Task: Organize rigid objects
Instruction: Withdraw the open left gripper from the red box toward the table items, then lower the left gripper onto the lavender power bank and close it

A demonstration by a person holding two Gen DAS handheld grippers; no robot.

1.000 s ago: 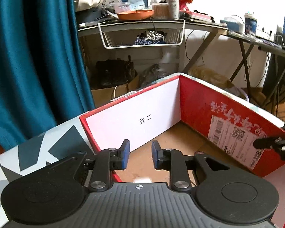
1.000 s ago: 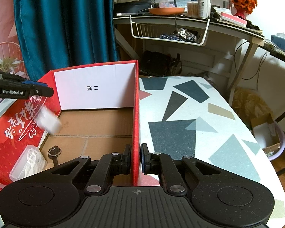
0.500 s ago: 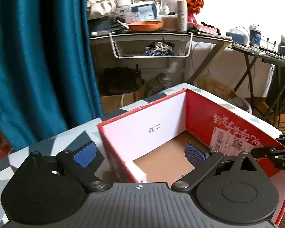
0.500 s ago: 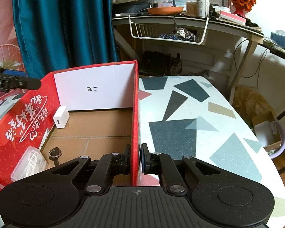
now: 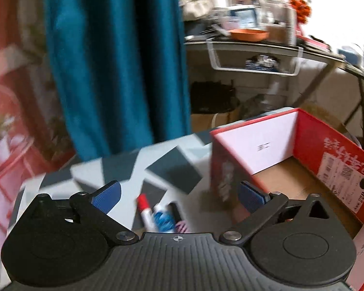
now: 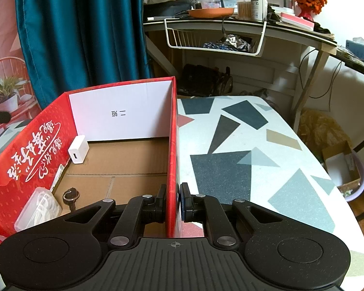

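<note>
Box (image 6: 123, 126), red outside with a white inner end wall, sits open-topped on the patterned counter (image 6: 254, 145), toward its left half as the right wrist view shows it. Inside, on the cardboard floor, a white charger (image 6: 78, 149) stands against the left wall near the far corner, a key (image 6: 70, 197) lies nearer the camera, and a clear plastic case (image 6: 37, 209) rests in the near left corner. The right tool (image 6: 173, 203) is pressed together on the box's right wall, one finger inside and one outside, pinching the red cardboard. The left tool (image 5: 178, 194) is spread wide and holds nothing; its view is blurred. It hangs over the counter just left of the box, with its right pad (image 5: 251, 195) in front of the box's near corner. Between its fingers, on the counter, lies a small cluster: a red-capped marker (image 5: 144, 209), a blue-and-white item (image 5: 162, 220) too blurred to name, and a dark pen (image 5: 176, 211) beside it. A teal curtain (image 6: 80, 36) hangs behind the counter, and a cluttered desk (image 6: 230, 26) with a wire basket (image 6: 213, 38) under it stands farther back.
</note>
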